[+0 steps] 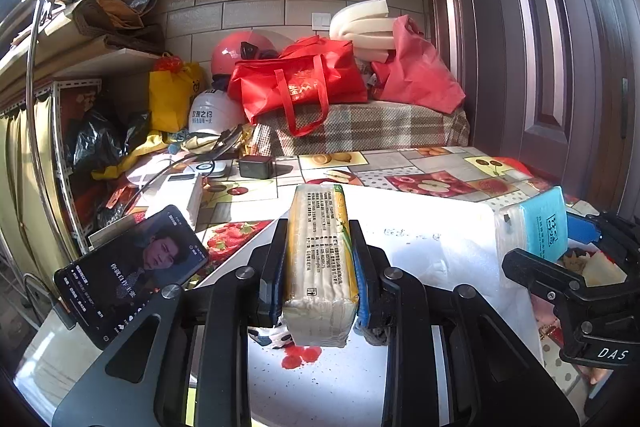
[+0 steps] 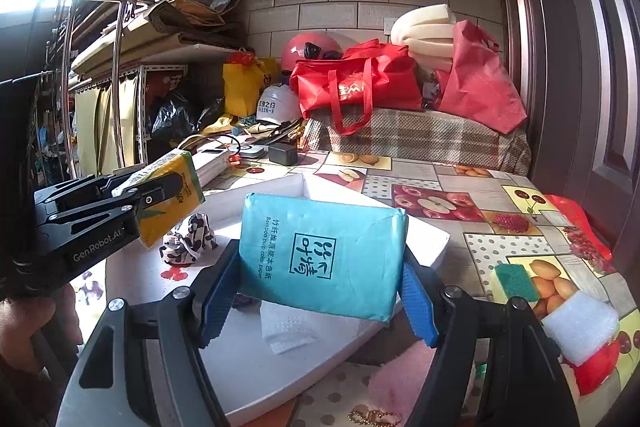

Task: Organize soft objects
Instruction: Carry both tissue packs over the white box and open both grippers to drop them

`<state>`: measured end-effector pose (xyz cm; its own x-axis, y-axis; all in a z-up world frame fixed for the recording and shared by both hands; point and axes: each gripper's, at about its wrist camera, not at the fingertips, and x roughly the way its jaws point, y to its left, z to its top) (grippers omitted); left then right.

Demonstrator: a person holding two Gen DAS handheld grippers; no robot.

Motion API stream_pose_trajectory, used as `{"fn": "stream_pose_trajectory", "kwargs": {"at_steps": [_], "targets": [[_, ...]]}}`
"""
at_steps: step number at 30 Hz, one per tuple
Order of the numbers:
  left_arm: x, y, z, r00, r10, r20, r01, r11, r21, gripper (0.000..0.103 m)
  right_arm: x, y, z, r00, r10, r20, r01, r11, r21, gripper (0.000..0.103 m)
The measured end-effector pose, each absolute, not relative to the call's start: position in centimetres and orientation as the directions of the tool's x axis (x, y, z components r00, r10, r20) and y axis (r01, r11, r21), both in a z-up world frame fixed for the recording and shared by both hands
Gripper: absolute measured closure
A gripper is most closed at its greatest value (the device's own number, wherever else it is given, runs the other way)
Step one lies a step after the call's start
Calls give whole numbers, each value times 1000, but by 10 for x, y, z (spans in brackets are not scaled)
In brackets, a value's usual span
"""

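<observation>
At lower centre of the left wrist view, the left hand-held gripper clamps a yellow tissue pack above the white tray. The right hand-held gripper grips a blue tissue pack, centre frame, over that tray on the worktop.

Left gripper clamps yellow tissue pack — over white tray.

The shallow white cardboard tray lies mostly bare ahead; a crumpled black-and-white spotted cloth (left side) and a thin white folded pad occupy its floor.
</observation>
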<state>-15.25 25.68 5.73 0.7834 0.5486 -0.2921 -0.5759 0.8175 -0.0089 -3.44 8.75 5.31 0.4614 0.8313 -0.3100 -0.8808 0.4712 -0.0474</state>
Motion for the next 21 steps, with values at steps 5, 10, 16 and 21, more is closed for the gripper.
{"fn": "stream_pose_trajectory", "kwargs": {"at_steps": [5, 10, 16, 21], "targets": [[-141, 267, 56, 771, 555, -311, -587, 809, -11, 77, -30, 113, 53, 450, 826, -339, -883, 469, -29, 30], [-135, 271, 56, 771, 549, -323, -583, 813, -8, 77, -26, 135, 52, 461, 807, -368, -875, 484, -34, 30], [-133, 274, 56, 742, 586, -325, -620, 785, 0, 45, -24, 141, 50, 474, 784, -400, -865, 500, -45, 27], [-143, 286, 55, 713, 621, -324, -670, 740, -56, 9, -20, 135, 51, 496, 777, -387, -846, 533, -14, 12]]}}
